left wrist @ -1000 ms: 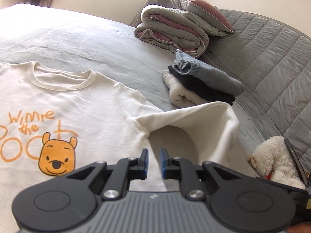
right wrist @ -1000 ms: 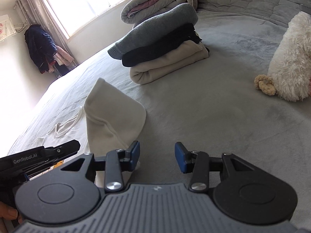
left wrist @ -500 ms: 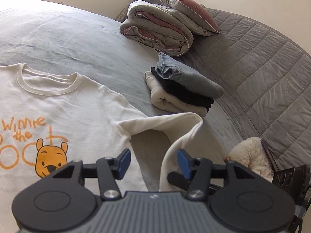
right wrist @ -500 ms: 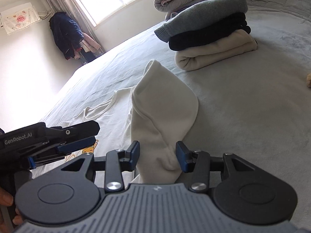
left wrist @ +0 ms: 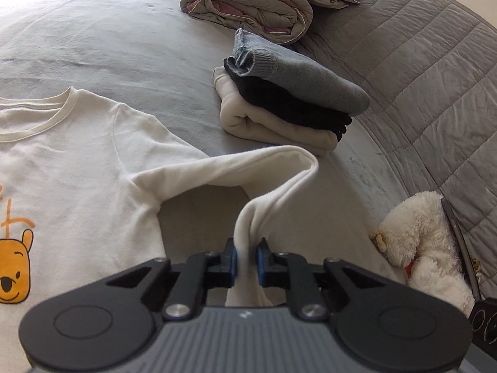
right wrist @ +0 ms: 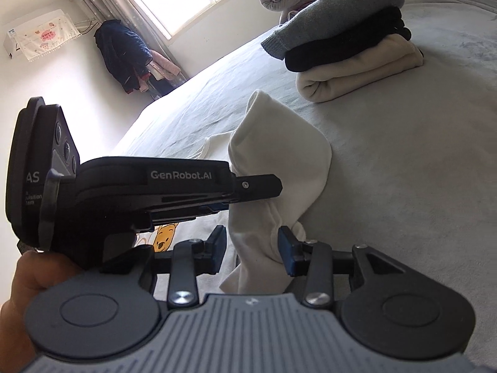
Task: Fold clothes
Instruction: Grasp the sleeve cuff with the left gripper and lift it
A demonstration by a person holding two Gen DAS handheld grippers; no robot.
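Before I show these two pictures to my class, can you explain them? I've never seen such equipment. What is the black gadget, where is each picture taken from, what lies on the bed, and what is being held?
There is no robot here. A person holds a two-finger gripper in each hand, and each gripper carries a camera looking along its fingers, which gives one picture per gripper.

In the left camera's view, the left gripper has closed on the sleeve of a cream sweatshirt with a yellow bear print, spread on the grey bed.

In the right camera's view, the right gripper is open, with the sleeve's end hanging between its fingers. The black device to its left is the other gripper, seen from the side.

Also on the bed are a stack of folded clothes, a folded quilt and a white plush toy.
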